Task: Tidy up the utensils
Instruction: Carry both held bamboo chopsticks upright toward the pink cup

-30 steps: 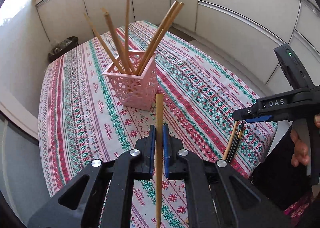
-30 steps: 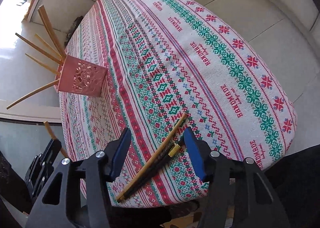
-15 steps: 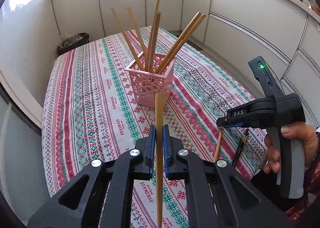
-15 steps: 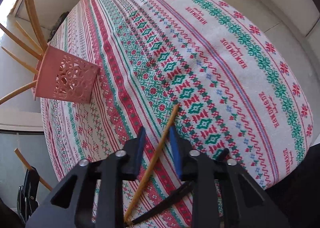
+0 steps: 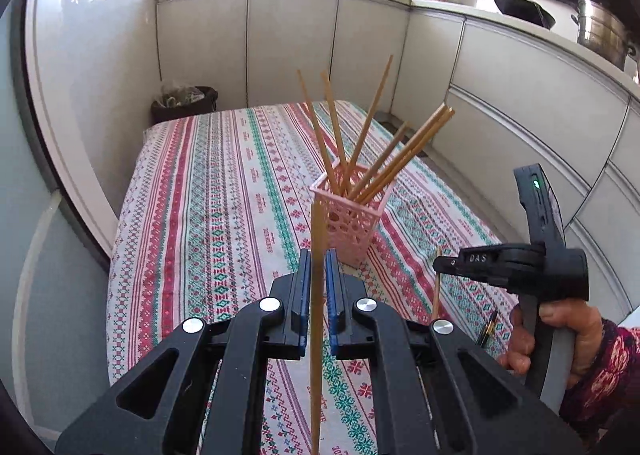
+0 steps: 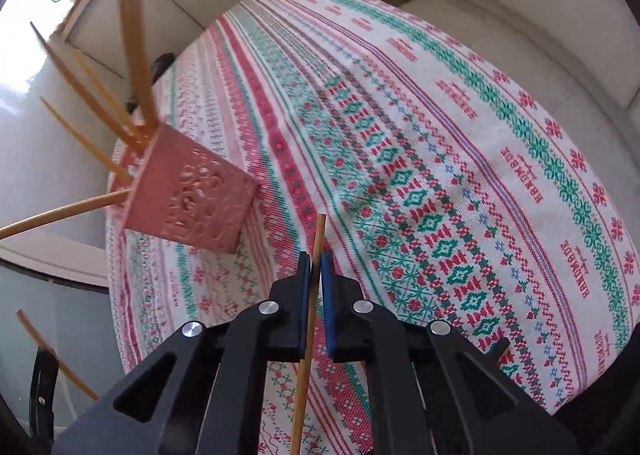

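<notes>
A pink perforated holder [image 5: 352, 221] stands on the patterned tablecloth with several wooden chopsticks [image 5: 384, 175] leaning out of it; it also shows in the right wrist view [image 6: 192, 203]. My left gripper [image 5: 317, 263] is shut on a wooden chopstick [image 5: 316, 335], held upright just in front of the holder. My right gripper [image 6: 315, 267] is shut on another wooden chopstick [image 6: 310, 319], lifted above the cloth to the right of the holder. In the left wrist view the right gripper [image 5: 440, 265] shows with its chopstick [image 5: 437, 287].
A dark pen-like utensil with a gold tip [image 5: 488, 333] lies on the tablecloth [image 5: 224, 191] near the front right edge. White cabinets [image 5: 500, 95] surround the table. A dark bin [image 5: 184, 103] stands beyond the far left corner.
My right gripper closed on a chopstick lying on the cloth and lifted it, leaving the dark utensil behind. My left gripper, still holding its chopstick, tilted up and drew back from the holder.
</notes>
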The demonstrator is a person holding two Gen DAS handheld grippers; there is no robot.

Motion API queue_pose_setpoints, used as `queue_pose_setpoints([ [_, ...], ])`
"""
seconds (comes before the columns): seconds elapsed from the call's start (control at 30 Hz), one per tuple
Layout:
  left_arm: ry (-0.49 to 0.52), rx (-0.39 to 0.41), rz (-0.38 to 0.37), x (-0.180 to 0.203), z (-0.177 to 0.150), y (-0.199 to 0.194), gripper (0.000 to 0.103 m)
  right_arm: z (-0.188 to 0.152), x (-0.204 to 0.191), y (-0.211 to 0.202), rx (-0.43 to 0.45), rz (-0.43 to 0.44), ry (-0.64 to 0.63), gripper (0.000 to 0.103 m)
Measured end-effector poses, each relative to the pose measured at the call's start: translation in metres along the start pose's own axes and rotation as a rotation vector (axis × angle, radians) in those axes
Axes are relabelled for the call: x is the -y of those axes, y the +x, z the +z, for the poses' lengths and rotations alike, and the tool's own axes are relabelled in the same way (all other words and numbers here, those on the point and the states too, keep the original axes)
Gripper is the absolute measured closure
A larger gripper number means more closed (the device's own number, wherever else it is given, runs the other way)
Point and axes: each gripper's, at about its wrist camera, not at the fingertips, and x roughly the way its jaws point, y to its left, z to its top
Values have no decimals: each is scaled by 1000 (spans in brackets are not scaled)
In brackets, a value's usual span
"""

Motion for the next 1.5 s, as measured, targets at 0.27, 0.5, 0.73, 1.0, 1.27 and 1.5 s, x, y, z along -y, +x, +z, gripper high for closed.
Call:
queue_pose_setpoints([
  [0.27, -28, 47, -12, 11, 18, -19, 96, -8, -23, -71, 124, 110, -213, 97],
  [0.5, -203, -374, -45, -31, 20, 71, 82, -5, -22, -109, 127, 161, -242, 98],
  [0.73, -292, -642, 89, -79, 9, 180, 76, -2, -23, -116, 136, 159, -270, 98],
  [1.0, -164, -625, 190, -64, 18, 214, 87, 12, -21, -105, 119, 142, -271, 98],
  [1.27, -183, -299, 74, -86, 9, 143, 96, 14, -31, -124, 170, 169, -297, 98],
  [1.5, -166, -31, 25, -62, 21, 48, 96, 9, -45, -144, 209, 183, -337, 98],
])
